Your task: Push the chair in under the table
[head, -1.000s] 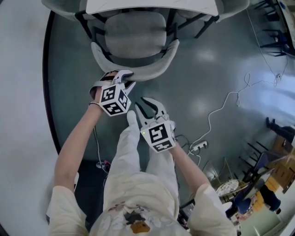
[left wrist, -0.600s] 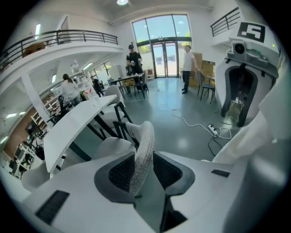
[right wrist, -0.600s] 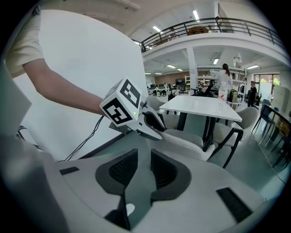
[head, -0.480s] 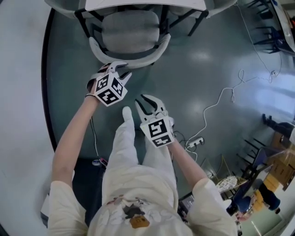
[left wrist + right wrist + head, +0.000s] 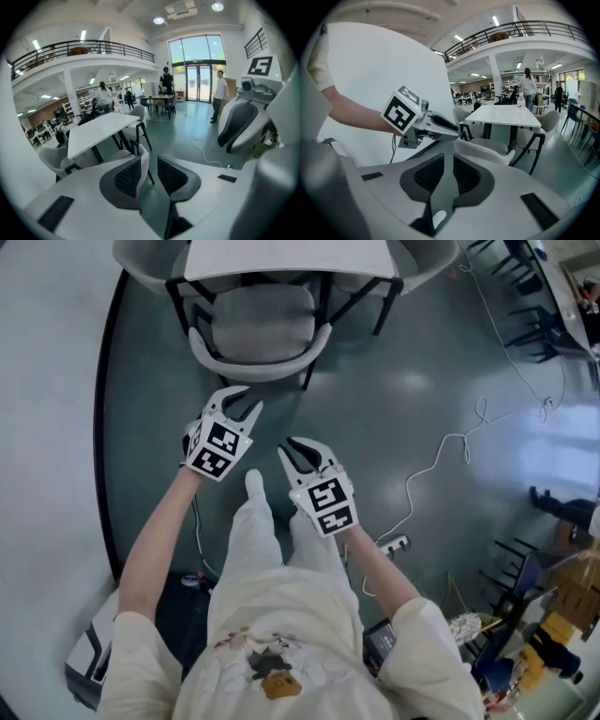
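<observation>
Smooth grey-green floor (image 5: 422, 409), open hall. Chair (image 5: 258, 329): seat mostly beneath the white table (image 5: 291, 254). Its curved backrest (image 5: 258, 369) lies just ahead of the left gripper (image 5: 240, 401) fingertips and further ahead of the right gripper (image 5: 300, 448); neither touches it. Left jaws about half apart, empty; right jaws narrowly apart, empty.

Judgement: rigid frame, padded shell, fairly light, should slide readily. Press mid-rim of the backrest to keep it straight.

Count: one table, one task chair, two flanking chairs (image 5: 141, 261), two grippers.

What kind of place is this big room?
Probably a large open workspace or canteen hall: white tables with grey chairs, an upper balcony with a black railing, and tall glass entrance doors.
</observation>
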The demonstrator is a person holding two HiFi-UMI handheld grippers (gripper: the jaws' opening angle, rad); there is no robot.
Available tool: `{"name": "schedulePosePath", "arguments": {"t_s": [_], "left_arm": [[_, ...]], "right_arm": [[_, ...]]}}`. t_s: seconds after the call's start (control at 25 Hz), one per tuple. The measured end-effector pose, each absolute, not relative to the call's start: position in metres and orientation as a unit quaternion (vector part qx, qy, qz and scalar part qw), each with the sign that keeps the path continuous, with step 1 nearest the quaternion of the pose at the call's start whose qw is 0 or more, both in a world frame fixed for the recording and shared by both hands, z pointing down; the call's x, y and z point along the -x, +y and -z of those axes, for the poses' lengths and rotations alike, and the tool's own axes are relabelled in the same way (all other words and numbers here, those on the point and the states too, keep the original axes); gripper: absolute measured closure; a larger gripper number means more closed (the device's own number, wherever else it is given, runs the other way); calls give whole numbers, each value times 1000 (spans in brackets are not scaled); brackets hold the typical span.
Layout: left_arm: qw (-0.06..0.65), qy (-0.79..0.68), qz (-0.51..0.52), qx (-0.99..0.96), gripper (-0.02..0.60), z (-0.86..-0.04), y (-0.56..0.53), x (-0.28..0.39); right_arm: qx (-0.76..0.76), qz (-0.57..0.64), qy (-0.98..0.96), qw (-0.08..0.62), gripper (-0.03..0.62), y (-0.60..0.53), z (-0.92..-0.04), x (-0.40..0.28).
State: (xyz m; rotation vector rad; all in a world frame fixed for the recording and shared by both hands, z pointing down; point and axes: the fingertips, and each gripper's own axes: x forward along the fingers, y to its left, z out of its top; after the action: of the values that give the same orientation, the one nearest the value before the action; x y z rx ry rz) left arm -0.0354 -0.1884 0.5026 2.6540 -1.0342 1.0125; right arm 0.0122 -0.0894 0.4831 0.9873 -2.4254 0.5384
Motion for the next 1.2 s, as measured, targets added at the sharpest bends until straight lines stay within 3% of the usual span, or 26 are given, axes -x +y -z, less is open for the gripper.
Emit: {"name": "schedulePosePath", "arguments": {"t_s": [0.16, 0.48, 1.2], "left_arm": [[105, -393, -291, -866, 483, -466, -156, 35], [174, -443, -199, -857, 572, -400, -104, 19], [190, -506, -137, -830, 572, -300, -33, 28]], "right_arm": [[-341, -188, -896, 214, 548, -80, -449, -14], [-340, -176, -908, 169, 574, -78, -387, -18], [-392, -174, -900, 72, 580, -43, -286, -5]]}}
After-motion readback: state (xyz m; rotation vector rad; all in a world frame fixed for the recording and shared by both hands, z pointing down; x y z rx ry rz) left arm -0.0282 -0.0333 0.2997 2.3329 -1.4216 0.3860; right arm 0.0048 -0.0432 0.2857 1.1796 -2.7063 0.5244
